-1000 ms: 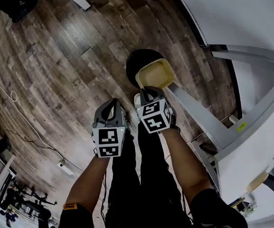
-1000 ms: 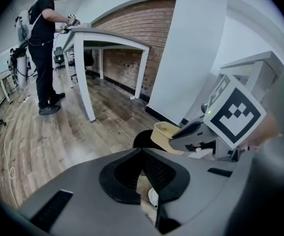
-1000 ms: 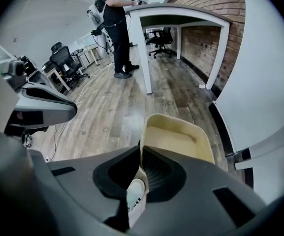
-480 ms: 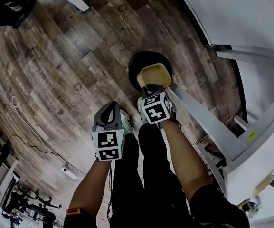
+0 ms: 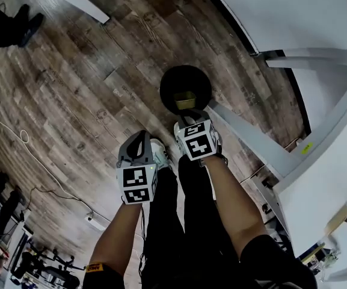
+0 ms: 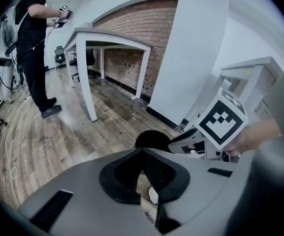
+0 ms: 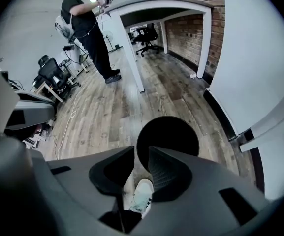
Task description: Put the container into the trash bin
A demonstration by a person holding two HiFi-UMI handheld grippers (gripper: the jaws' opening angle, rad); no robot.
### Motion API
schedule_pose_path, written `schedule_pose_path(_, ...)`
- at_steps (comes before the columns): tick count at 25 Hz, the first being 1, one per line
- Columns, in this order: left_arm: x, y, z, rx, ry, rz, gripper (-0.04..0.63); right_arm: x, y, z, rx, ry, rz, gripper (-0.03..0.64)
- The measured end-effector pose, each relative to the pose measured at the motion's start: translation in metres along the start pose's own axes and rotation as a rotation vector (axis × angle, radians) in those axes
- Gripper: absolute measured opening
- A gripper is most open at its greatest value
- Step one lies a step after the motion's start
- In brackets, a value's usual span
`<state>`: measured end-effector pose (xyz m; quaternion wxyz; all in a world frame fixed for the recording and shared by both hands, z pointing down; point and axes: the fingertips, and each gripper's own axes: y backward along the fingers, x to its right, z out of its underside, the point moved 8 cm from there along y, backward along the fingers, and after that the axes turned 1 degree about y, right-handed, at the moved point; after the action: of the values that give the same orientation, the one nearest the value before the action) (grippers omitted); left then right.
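Pale yellow square plastic container (image 5: pixel 185 100) sits inside round black trash bin (image 5: pixel 167 86), by its near rim. Right gripper (image 5: pixel 192 117) jaws are opening, nothing between them. Left gripper (image 5: pixel 142 139) is closed and empty. Risk: right gripper hangs close above the rim and could clip it, tipping the bin.

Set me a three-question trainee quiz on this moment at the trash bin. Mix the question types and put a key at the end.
1. True or false: the yellow container lies on the wooden floor beside the trash bin.
2. What is between the jaws of the left gripper?
A. the container
B. nothing; the jaws are together
C. a cable
3. In the head view, which gripper is nearer the bin?

Key
1. False: it lies inside the bin.
2. B
3. The right gripper; its jaws are opening, with nothing between them.
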<state>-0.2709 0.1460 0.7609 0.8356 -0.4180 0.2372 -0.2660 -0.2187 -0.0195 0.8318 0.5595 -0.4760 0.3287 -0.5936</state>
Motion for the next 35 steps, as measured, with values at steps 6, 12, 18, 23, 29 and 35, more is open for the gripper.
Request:
schedule_pose_path(6,0.016,0.057,-0.047,0.055,-0.011,0.023,0.008,-0.024,0.087,-0.021,0.109,-0.045,0.016,0.074)
schedule_pose_path(12,0.034,0.12,-0.089,0.129,-0.024,0.013,0.008,-0.051,0.176,-0.041,0.223,-0.087,0.022,0.054)
schedule_pose_path(18,0.05,0.195,-0.132,0.199,-0.015,0.022,0.008,-0.083,0.272,-0.074,0.319,-0.07,0.037,0.044)
schedule_pose_path(23,0.067,0.255,-0.177,0.311,-0.056,0.053,0.008,-0.102,0.353,-0.107,0.419,-0.013,0.057,0.04)
schedule_pose_path(29,0.094,0.326,-0.213,0.444,-0.099,0.087,0.008,-0.12,0.437,-0.116,0.549,0.047,0.089,0.037)
schedule_pose_path(35,0.107,0.361,-0.211,0.476,-0.127,0.091,0.006,-0.133,0.472,-0.102,0.606,0.032,0.114,0.032)
